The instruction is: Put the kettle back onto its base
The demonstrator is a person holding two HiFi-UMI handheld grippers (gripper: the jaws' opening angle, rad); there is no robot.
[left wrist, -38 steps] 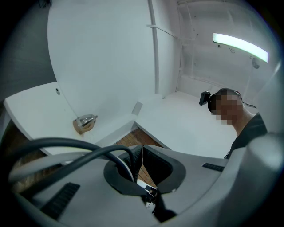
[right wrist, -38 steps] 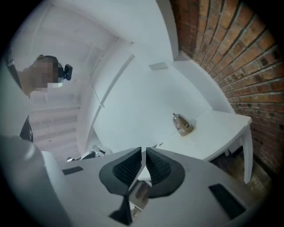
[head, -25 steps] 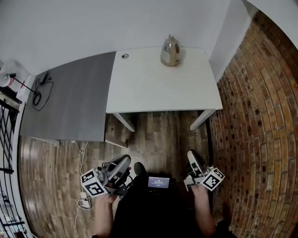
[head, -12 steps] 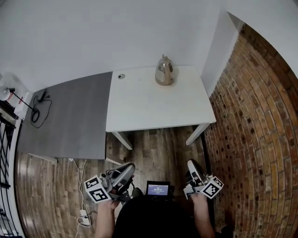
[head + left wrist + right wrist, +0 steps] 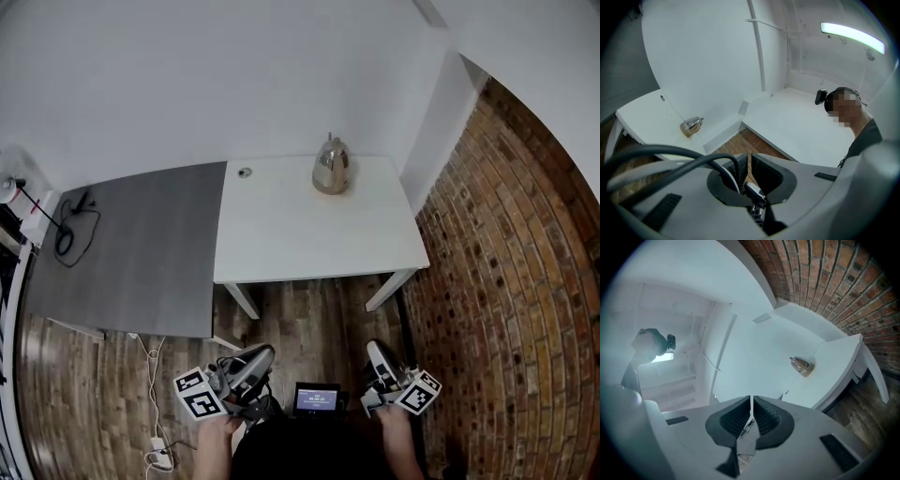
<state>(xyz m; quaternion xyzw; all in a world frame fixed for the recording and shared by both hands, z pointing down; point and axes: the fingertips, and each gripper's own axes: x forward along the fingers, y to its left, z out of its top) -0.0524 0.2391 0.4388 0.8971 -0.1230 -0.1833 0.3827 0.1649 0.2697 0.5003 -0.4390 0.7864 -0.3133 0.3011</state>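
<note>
A shiny metal kettle (image 5: 331,167) stands upright at the far edge of the white table (image 5: 309,234); whether a base lies under it I cannot tell. It also shows small in the left gripper view as kettle (image 5: 691,126) and in the right gripper view as kettle (image 5: 802,365). Both grippers hang low by the person's body, far short of the table. My left gripper (image 5: 262,354) (image 5: 749,161) is shut with nothing held; a dark cable arcs over its body. My right gripper (image 5: 373,349) (image 5: 751,404) has just been closing and stands shut, nothing between its pads.
A grey tabletop (image 5: 131,244) adjoins the white one on the left, with a black cable (image 5: 66,225) on it. A brick wall (image 5: 506,281) runs along the right. A round cable hole (image 5: 245,172) sits left of the kettle. A small screen (image 5: 318,398) shows between the grippers.
The head view has shifted: table and kettle now sit lower in the picture and show more wall behind. Both grippers stay low by the body, drawn slightly down the frame.
</note>
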